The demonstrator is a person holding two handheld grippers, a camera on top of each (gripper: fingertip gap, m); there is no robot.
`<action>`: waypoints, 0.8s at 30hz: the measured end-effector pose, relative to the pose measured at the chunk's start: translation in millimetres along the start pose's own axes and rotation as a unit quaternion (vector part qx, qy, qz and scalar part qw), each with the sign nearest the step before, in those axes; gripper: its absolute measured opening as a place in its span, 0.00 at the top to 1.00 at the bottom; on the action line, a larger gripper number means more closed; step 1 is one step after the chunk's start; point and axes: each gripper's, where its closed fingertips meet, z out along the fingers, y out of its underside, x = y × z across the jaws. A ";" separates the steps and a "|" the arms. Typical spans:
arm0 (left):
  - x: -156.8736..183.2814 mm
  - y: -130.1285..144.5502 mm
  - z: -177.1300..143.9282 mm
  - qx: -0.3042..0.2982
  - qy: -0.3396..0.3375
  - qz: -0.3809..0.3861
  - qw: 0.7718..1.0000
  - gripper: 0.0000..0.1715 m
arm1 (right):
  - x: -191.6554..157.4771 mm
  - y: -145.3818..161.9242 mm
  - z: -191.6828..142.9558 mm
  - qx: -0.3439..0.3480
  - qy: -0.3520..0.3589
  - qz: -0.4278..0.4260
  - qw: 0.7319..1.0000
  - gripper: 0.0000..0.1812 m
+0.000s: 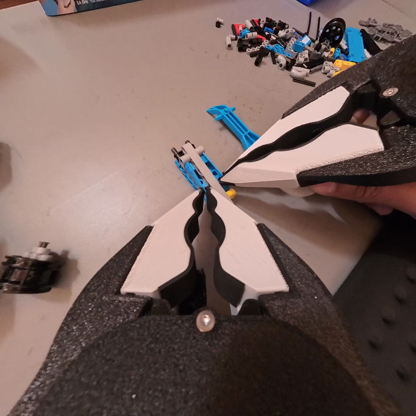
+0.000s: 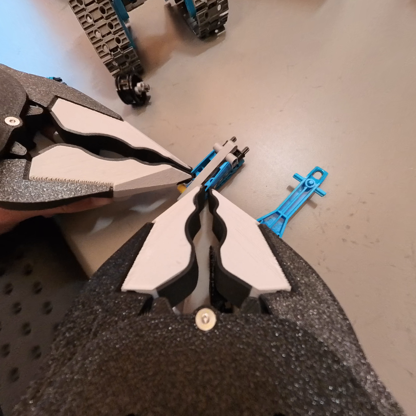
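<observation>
**Tongs meet on a small brick assembly**

Tongs from both sides close on one blue-and-grey brick assembly [image 1: 198, 167] lying on the beige counter [image 1: 112, 135]. We see the left tongs [image 1: 204, 191] pinched almost together, their tips clamped on the near end of the blue frame. The right tongs [image 1: 222, 177] come in from the side, tips shut down on the same end of the assembly, where the long grey beam [image 1: 203, 168] crosses the frame close to a yellow peg [image 1: 230, 193]; which piece they pinch we cannot tell.

Two black pins [image 2: 239, 145] stick out of the far end. A loose blue lever piece [image 2: 299, 198] lies just beside the assembly, apart from it. Farther off sit a heap of loose bricks [image 1: 304, 47], a dark wheel hub [image 1: 29, 270], grey track sections [image 2: 108, 33] and the corner of a printed box [image 1: 90, 6].

With both grips so near the tips, we judge the hold slight: a twist could let the frame slip or pivot. We would keep the left tongs steady as the anchor, press along the beam's own line and not across it, and keep the assembly low over the counter so that a dropped part stays near.
</observation>
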 end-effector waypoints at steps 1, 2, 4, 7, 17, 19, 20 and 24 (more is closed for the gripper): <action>0.5 -0.1 -0.1 0.000 -0.002 0.005 1.000 0.99 | -0.2 -0.2 0.0 0.003 -0.004 -0.002 1.000 0.99; 0.8 -0.2 -0.2 0.000 -0.003 0.009 1.000 0.99 | -0.6 -0.7 -0.1 0.006 -0.013 0.006 1.000 0.99; 2.2 -0.2 -0.5 0.001 0.001 0.011 1.000 0.99 | -0.9 -0.7 -1.1 0.011 -0.026 -0.007 1.000 0.99; 4.1 0.0 -0.6 0.000 0.012 0.008 1.000 0.99 | -2.0 -7.1 -9.4 0.040 -0.047 0.002 0.998 0.96; 3.8 -7.7 -7.9 0.029 -0.012 0.035 0.999 0.90 | 38.2 1.0 -30.8 0.046 -0.020 0.014 0.999 0.95; 9.6 -10.6 -9.4 0.040 -0.002 0.046 0.998 0.89 | 41.0 4.5 -29.8 0.037 -0.017 0.010 0.999 0.95; 12.8 -10.7 -8.7 0.039 0.004 0.051 0.998 0.89 | 40.4 5.5 -28.7 0.032 -0.020 0.012 0.999 0.95; 17.8 -9.0 -6.2 0.032 0.009 0.065 0.997 0.87 | 37.6 6.6 -25.2 0.024 -0.017 -0.003 1.000 0.96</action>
